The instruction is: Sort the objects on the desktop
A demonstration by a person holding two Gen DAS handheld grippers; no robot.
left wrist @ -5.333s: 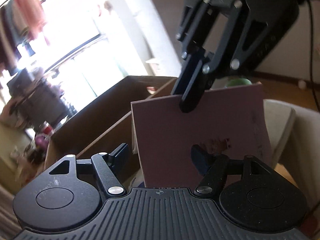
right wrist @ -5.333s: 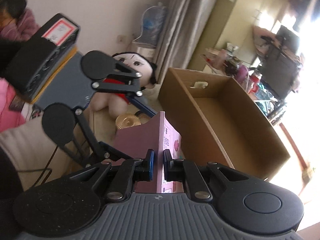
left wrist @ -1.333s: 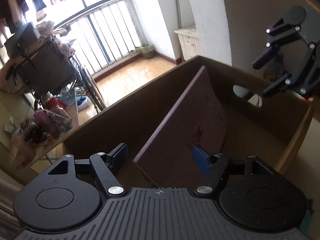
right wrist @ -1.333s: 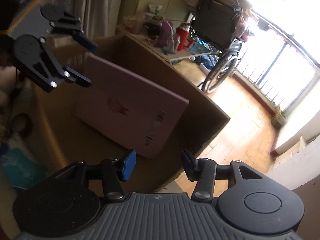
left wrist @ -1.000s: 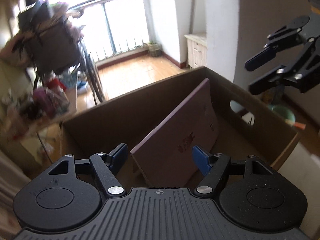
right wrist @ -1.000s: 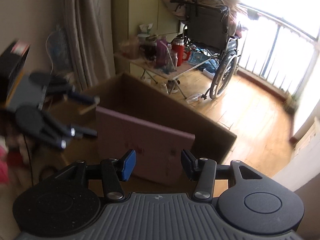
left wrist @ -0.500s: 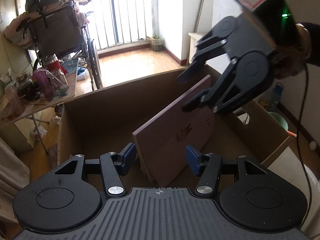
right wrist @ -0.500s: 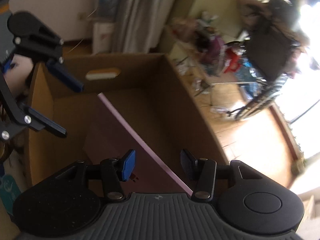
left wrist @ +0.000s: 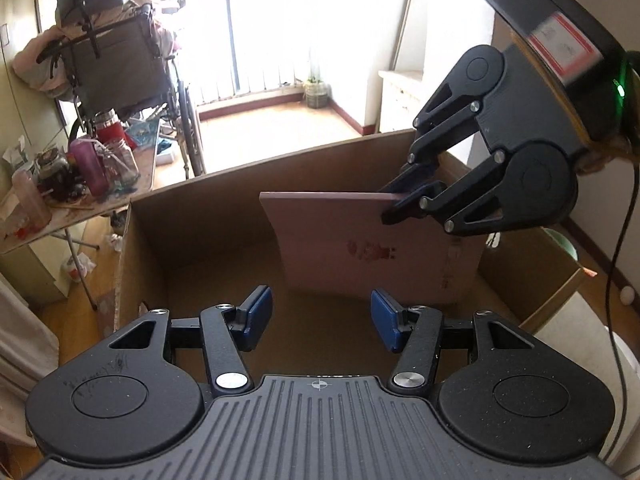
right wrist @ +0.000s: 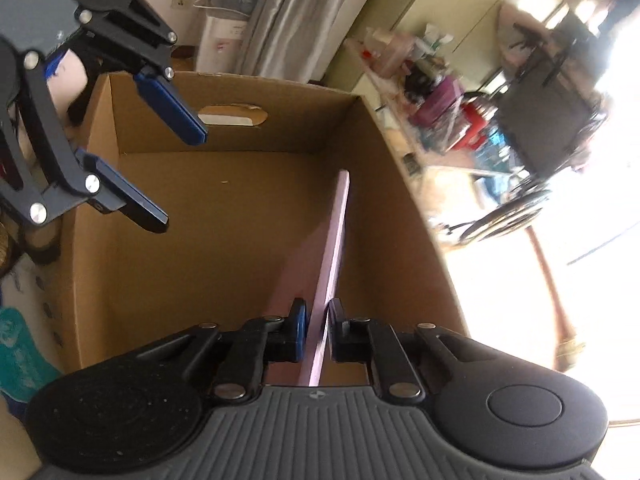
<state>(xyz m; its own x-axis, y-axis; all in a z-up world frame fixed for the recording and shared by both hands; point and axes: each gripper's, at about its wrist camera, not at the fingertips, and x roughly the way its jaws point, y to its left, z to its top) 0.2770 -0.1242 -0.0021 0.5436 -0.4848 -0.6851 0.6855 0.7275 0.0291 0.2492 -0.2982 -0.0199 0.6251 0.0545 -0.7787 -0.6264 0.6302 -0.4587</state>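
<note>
A thin pink book (left wrist: 372, 240) stands on edge inside the brown cardboard box (left wrist: 200, 220), upright and close to one long wall, a small red figure printed on its cover. The right gripper (right wrist: 317, 330) pinches its top corner; it stands ahead of the left gripper (left wrist: 321, 316).

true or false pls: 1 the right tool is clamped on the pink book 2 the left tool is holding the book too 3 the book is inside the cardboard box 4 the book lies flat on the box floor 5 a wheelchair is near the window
1. True: the right tool is shut on the top edge of the pink book.
2. False: the left tool is open with nothing between its pads, apart from the book.
3. True: it stands in the cardboard box.
4. False: it stands on edge, roughly upright.
5. True: the wheelchair sits by the window.
</note>
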